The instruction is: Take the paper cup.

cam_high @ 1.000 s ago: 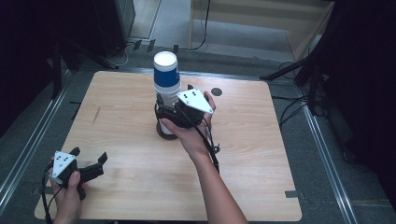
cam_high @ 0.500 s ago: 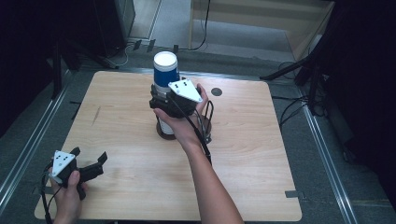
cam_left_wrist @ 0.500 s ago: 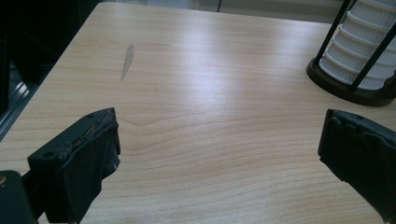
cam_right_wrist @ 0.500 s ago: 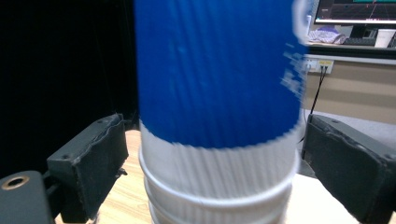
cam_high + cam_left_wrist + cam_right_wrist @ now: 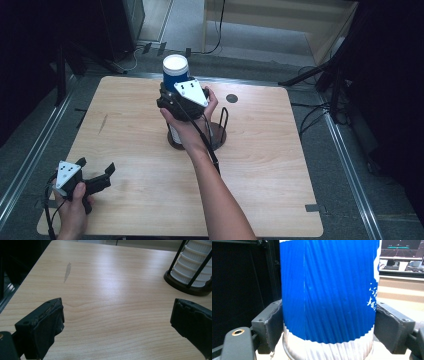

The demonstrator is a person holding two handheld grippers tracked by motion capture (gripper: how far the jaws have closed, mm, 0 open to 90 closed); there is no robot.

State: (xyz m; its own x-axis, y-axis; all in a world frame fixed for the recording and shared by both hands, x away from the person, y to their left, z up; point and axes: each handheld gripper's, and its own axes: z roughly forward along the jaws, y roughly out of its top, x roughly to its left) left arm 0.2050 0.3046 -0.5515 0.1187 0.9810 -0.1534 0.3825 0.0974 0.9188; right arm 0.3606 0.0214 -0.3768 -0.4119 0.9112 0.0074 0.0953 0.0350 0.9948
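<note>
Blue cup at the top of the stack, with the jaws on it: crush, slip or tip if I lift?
The blue cup looks like thin ribbed paper, so probably light but crushable; squeeze gently. Its ribs should give the right hand-held gripper some bite. It sits nested on a white cup stack inside a wire holder, so lifting may drag others up.

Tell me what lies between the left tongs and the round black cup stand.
Bare wooden tabletop between the left tongs and the round black cup stand, per the left gripper view.
</note>
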